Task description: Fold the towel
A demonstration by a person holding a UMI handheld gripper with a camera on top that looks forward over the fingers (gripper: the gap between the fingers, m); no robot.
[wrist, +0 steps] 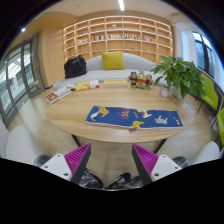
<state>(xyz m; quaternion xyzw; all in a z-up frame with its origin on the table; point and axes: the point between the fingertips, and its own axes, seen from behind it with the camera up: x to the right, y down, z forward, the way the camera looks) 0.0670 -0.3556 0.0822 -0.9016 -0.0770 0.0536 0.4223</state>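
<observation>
Spread, empty jaws of the gripper (pixel 109 160) before a flat blue yellow-patterned towel (pixel 134 117) on a wooden table (pixel 70 120).

Your gripper (pixel 110 160) hangs with its fingers spread wide, short of the wooden table (pixel 70 122), and nothing stands between them and its near edge. The blue towel (pixel 133 117) lies flat, with bare tabletop on the side toward the books (pixel 58 93). Beyond the towel, a potted plant (pixel 180 73) and small toys (pixel 140 79) crowd the far side.
</observation>
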